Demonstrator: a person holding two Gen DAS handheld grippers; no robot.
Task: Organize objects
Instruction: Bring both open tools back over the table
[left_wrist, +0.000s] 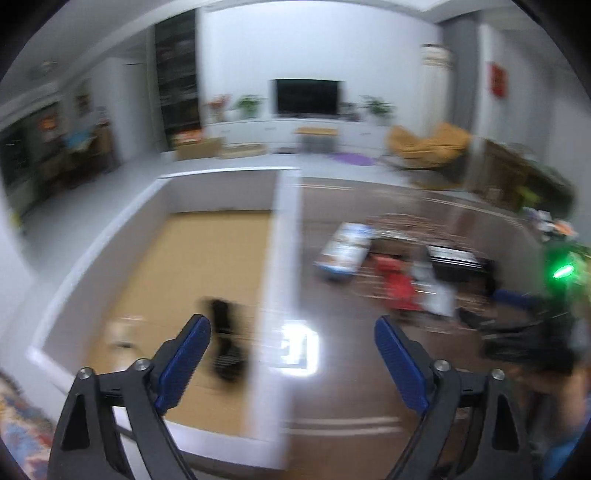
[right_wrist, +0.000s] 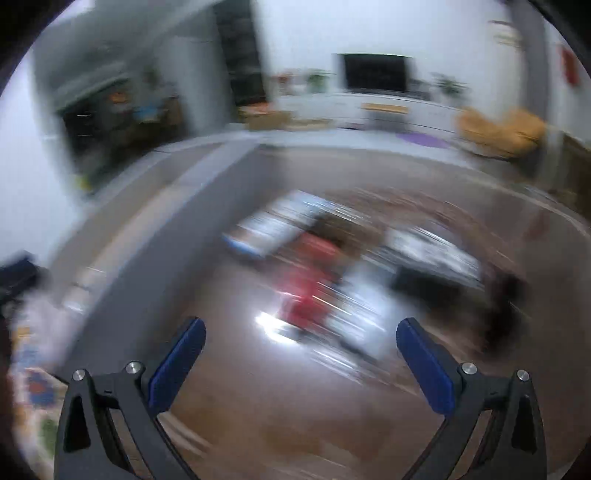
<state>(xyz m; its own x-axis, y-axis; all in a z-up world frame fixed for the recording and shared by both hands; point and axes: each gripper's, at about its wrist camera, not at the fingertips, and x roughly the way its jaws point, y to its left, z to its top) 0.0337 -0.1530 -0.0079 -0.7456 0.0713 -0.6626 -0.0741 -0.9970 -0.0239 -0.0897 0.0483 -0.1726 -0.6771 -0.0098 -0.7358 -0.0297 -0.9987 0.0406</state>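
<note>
objects for sorting lie scattered on a dark brown worktop (left_wrist: 351, 387), and a grey-walled box (left_wrist: 284, 258) with a tan floor serves as the landmark.

left wrist view: the left gripper (left_wrist: 291, 354) hangs released, its blue pads wide apart with nothing between them, above the box's right wall. inside the box, near that wall, lies a black object (left_wrist: 225, 339), too blurred to name. to the right of the box on the worktop sit a blue and white packet (left_wrist: 345, 251), a red item (left_wrist: 397, 284), a white item (left_wrist: 437, 291) just beside the red one, and a black box (left_wrist: 458, 262) farther right. a bright glare patch (left_wrist: 295, 350) shines on the worktop just beside the box wall. well behind the box, a television (left_wrist: 306, 96) stands against the far wall, and a yellow chair (left_wrist: 428, 146) sits to its right.

right wrist view: heavy blur. the right gripper (right_wrist: 301, 354) is also released and empty, over the worktop to the right of the box (right_wrist: 207, 206). the same blue and white packet (right_wrist: 273, 225), red item (right_wrist: 310, 291), white item (right_wrist: 365, 314) and black box (right_wrist: 432, 269) show as smears ahead of it.
</note>
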